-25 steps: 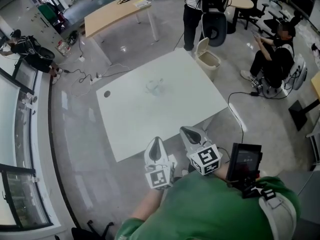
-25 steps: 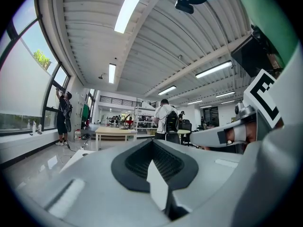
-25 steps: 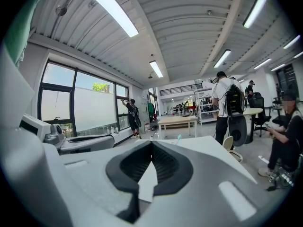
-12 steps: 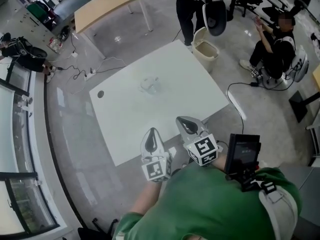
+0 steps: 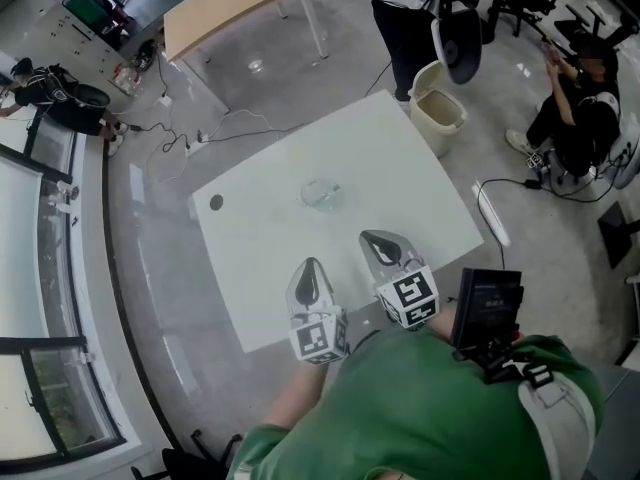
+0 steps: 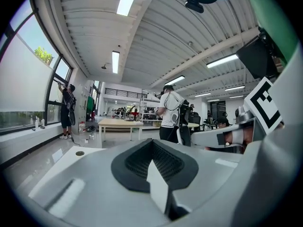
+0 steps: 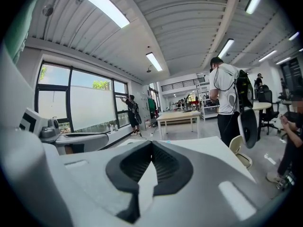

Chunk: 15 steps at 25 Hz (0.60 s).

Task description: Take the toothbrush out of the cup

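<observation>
A clear cup point(image 5: 321, 194) stands near the middle of the white table point(image 5: 420, 198) in the head view. It is too small and see-through for me to make out the toothbrush in it. My left gripper point(image 5: 310, 280) hovers over the table's near edge, shut and holding nothing. My right gripper point(image 5: 383, 251) is beside it, a little further forward, also shut and holding nothing. Both are well short of the cup. In the left gripper view the left gripper point(image 6: 152, 143) has its black pads meeting at the tip. The right gripper point(image 7: 151, 144) looks the same in its own view.
A dark round hole point(image 5: 216, 202) marks the table's left corner. A beige bin point(image 5: 440, 111) stands by the far right corner, with a standing person point(image 5: 405, 13) behind it and a seated person point(image 5: 585, 118) at the right. Cables point(image 5: 190, 138) lie on the floor beyond the table.
The head view has shifted, so the table and cup sit lower in the frame. Both grippers stay shut and now reach slightly further over the near edge.
</observation>
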Tool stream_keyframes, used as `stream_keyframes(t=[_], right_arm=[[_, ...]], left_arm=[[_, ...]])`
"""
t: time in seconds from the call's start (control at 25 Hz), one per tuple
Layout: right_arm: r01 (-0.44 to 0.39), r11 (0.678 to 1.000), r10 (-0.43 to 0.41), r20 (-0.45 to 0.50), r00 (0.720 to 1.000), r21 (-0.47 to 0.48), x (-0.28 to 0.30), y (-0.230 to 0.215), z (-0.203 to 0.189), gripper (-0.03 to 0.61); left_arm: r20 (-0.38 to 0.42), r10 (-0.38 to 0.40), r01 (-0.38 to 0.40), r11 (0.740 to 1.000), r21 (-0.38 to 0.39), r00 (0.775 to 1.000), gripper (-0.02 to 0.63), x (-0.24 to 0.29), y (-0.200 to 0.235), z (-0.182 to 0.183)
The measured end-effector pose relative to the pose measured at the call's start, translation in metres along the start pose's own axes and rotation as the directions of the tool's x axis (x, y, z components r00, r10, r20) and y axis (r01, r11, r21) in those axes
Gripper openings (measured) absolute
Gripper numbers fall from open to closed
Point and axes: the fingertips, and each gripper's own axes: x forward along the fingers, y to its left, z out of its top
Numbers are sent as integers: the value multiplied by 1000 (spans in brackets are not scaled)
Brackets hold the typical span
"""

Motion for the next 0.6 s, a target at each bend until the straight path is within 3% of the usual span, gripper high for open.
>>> stream_keyframes(t=[0.36, 0.6], right_arm=[[-58, 998, 57, -83, 995, -11, 63, -27, -22, 3], [-56, 998, 56, -123, 991, 7, 89, -28, -28, 5]], left_arm=[[-43, 49, -47, 998, 49, 998, 6, 55, 19, -20], [-116, 35, -29, 998, 49, 993, 6, 75, 31, -36]])
